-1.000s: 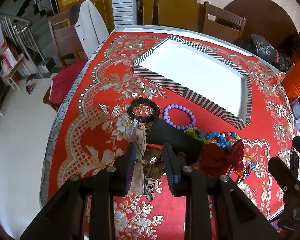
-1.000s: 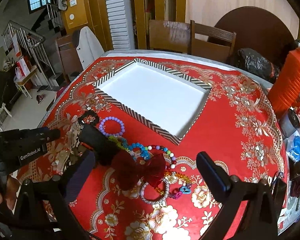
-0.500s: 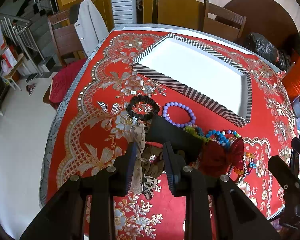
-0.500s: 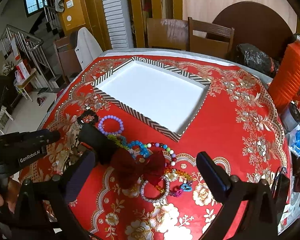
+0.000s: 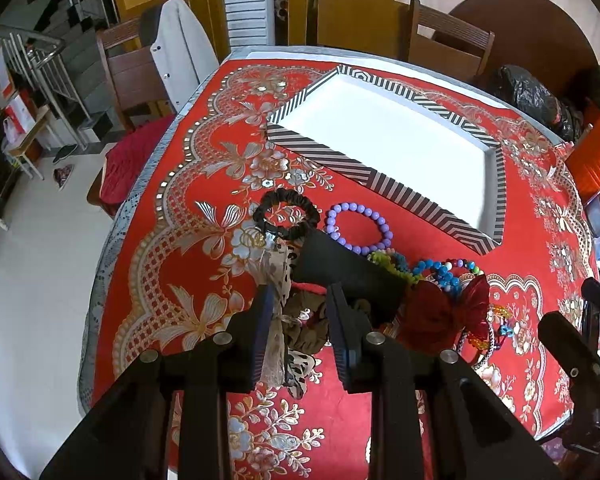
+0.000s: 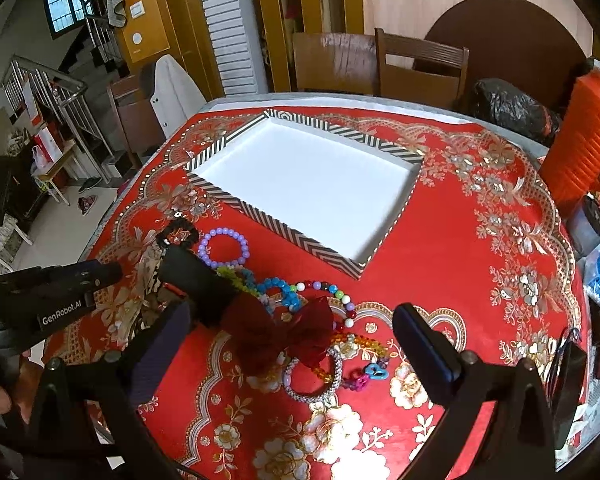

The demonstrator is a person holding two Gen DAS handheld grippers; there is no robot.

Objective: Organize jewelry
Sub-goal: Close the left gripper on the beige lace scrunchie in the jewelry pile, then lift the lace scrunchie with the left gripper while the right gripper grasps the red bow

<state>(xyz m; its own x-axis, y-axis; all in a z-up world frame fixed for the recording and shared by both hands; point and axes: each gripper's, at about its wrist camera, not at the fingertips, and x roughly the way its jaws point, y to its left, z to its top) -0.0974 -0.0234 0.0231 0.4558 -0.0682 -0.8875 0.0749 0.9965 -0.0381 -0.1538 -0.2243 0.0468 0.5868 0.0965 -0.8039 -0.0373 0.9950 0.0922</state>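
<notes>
A pile of jewelry lies on the red tablecloth: a black scrunchie (image 5: 286,216), a purple bead bracelet (image 5: 358,228), a red bow (image 6: 284,330), coloured bead strings (image 6: 284,292) and a silver bracelet (image 6: 316,380). A striped tray with a white floor (image 5: 320,152) stands behind them. My left gripper (image 5: 300,324) is partly open, its fingers around a leopard-print scrunchie (image 5: 304,320) and cream lace ribbon (image 5: 274,280). My right gripper (image 6: 296,344) is wide open above the red bow.
An orange ribbed container (image 6: 584,140) and clutter stand at the table's right edge. Wooden chairs (image 6: 420,64) and a black bag (image 6: 512,108) are behind the table. The table's left edge (image 5: 112,240) drops to the floor.
Both grippers have drawn slightly back and up from the pile. The left fingers stay around the leopard scrunchie; the right stays wide open.
</notes>
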